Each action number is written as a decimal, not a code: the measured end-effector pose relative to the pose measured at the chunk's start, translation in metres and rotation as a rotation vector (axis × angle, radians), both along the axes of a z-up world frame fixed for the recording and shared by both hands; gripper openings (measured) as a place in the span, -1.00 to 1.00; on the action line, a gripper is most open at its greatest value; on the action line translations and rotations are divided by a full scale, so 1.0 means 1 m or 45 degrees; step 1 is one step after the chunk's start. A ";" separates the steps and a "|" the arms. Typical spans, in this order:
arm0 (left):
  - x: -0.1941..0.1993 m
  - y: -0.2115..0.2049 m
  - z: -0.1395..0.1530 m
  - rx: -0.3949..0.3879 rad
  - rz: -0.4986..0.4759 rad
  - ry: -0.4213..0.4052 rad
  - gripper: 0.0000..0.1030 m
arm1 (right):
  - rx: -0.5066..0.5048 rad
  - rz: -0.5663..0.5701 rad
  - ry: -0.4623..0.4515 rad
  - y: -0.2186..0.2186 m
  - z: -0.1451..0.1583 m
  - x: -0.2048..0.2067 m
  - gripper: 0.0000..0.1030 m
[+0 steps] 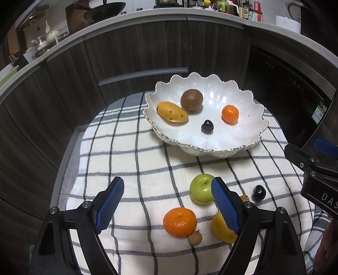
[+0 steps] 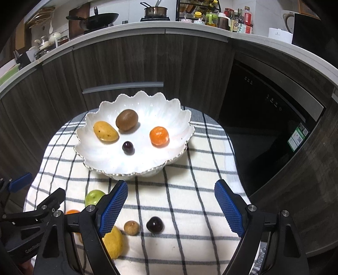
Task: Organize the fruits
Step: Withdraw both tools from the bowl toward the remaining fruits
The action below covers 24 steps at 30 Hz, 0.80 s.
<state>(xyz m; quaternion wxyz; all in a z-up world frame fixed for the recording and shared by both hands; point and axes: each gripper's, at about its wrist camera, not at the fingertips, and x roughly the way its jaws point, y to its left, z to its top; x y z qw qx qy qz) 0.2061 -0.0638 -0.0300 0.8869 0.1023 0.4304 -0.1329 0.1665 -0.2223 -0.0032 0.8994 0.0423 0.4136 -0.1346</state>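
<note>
On the desk, a checked cloth (image 1: 137,160) is lying under a white scalloped bowl (image 1: 232,135). The bowl is holding a mango (image 1: 172,112), a kiwi (image 1: 191,99), a small orange (image 1: 230,114) and a dark cherry (image 1: 207,126). Nearer the camera, a green apple (image 1: 200,191), an orange (image 1: 179,222), a lemon (image 2: 114,245), a second cherry (image 2: 154,224) and a small brown fruit (image 2: 131,227) are sitting on the cloth. The left tongs (image 1: 166,203) and right tongs (image 2: 171,206) are both standing apart, gripping nothing.

home kitchen | wok (image 2: 101,18), saucepan (image 2: 156,11), sauce bottles (image 2: 238,21) on counter (image 2: 147,27)
</note>
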 end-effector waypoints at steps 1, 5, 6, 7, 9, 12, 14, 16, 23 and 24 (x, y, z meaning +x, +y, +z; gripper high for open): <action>-0.001 0.000 -0.002 0.000 0.003 0.002 0.64 | 0.002 -0.004 0.005 0.000 -0.003 -0.001 0.65; -0.003 0.001 -0.014 -0.003 0.013 0.026 0.64 | 0.014 -0.012 0.027 0.001 -0.013 -0.005 0.65; -0.003 0.001 -0.016 -0.001 0.015 0.029 0.64 | 0.015 -0.014 0.031 0.001 -0.015 -0.006 0.65; -0.004 0.002 -0.020 0.001 0.017 0.034 0.64 | 0.015 -0.016 0.036 0.001 -0.017 -0.007 0.65; -0.005 0.002 -0.025 0.001 0.022 0.043 0.64 | 0.015 -0.020 0.042 0.001 -0.021 -0.008 0.65; -0.005 0.002 -0.034 0.003 0.029 0.062 0.64 | 0.022 -0.022 0.055 0.003 -0.028 -0.010 0.65; -0.005 0.003 -0.040 0.005 0.034 0.078 0.64 | 0.030 -0.020 0.065 0.004 -0.032 -0.011 0.65; -0.005 0.004 -0.046 0.003 0.039 0.097 0.63 | 0.035 -0.017 0.072 0.006 -0.037 -0.012 0.65; -0.004 0.005 -0.066 0.011 0.044 0.160 0.47 | 0.038 0.000 0.114 0.011 -0.053 -0.013 0.65; -0.004 0.005 -0.068 0.008 0.043 0.169 0.45 | 0.040 0.000 0.117 0.011 -0.054 -0.013 0.65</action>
